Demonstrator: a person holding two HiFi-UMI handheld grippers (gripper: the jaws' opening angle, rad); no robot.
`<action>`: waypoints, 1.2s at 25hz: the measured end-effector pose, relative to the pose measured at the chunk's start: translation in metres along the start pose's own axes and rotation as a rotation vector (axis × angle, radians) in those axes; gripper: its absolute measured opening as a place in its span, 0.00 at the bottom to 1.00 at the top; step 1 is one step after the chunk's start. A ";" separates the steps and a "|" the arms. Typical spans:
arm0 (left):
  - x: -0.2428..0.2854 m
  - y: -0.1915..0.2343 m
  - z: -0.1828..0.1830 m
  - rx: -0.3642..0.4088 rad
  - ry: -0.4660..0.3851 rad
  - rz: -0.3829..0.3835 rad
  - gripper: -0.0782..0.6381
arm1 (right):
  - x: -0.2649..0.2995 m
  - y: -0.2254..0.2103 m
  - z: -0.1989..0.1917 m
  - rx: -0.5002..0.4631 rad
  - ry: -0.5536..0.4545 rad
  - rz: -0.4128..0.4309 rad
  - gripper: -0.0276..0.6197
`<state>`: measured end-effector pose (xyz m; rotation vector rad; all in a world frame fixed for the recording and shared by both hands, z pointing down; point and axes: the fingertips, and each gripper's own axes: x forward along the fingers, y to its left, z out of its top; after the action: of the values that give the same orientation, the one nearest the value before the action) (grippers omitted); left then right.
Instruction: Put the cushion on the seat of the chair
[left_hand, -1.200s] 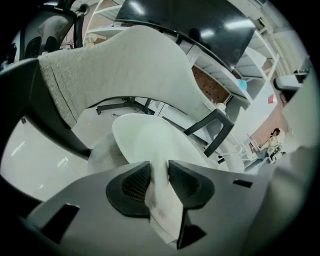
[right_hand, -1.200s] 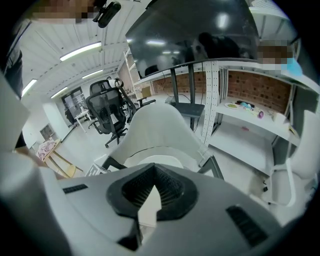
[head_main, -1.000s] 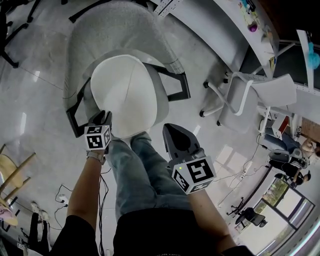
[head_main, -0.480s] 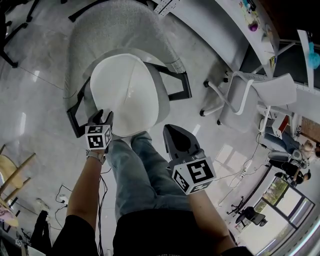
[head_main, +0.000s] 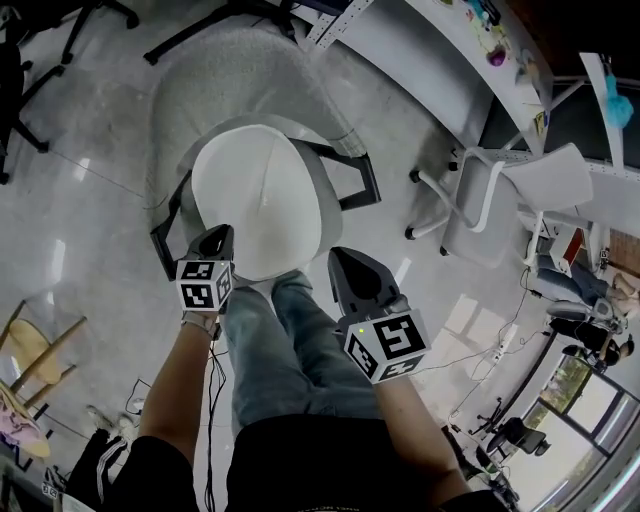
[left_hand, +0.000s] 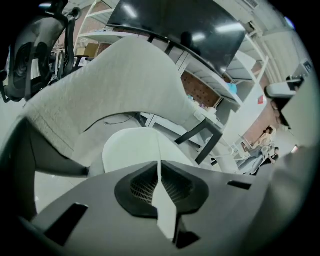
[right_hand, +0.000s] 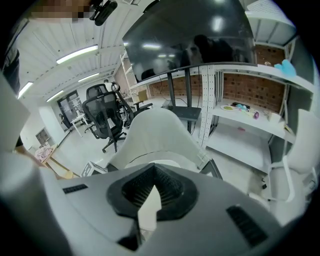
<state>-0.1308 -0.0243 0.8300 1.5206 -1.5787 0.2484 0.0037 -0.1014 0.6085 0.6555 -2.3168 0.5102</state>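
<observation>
The white round cushion (head_main: 258, 205) lies on the seat of the grey chair (head_main: 240, 80), between its black armrests. My left gripper (head_main: 218, 238) hovers at the cushion's near left edge, apart from it. Its jaws have just been closing and now meet with nothing between them. In the left gripper view the cushion (left_hand: 135, 150) and the chair's curved back (left_hand: 115, 80) lie beyond the left gripper (left_hand: 160, 167). My right gripper (head_main: 345, 262) hangs shut and empty over my legs, near the seat's front right. The right gripper view shows the right gripper (right_hand: 152, 172) pointing at the chair (right_hand: 160, 130).
The person's jeans-clad legs (head_main: 290, 340) stand against the seat's front. A second white chair (head_main: 500, 190) stands to the right under a long white desk (head_main: 430, 50). A black office chair (right_hand: 105, 120) is farther off. A wooden chair (head_main: 40, 350) and floor cables lie at lower left.
The left gripper let go of the cushion's near edge, lifted away from it, and its jaws came together. The right gripper stayed where it was.
</observation>
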 end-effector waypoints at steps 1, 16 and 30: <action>-0.004 -0.005 0.009 0.004 -0.014 -0.014 0.14 | -0.001 0.001 0.004 0.002 -0.008 -0.001 0.05; -0.090 -0.105 0.148 0.164 -0.221 -0.190 0.13 | -0.032 -0.002 0.065 0.014 -0.132 -0.031 0.05; -0.173 -0.195 0.239 0.296 -0.362 -0.274 0.13 | -0.080 0.004 0.146 -0.020 -0.303 0.016 0.05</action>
<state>-0.0959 -0.1109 0.4887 2.0843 -1.6339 0.0520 -0.0186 -0.1479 0.4501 0.7488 -2.6084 0.4168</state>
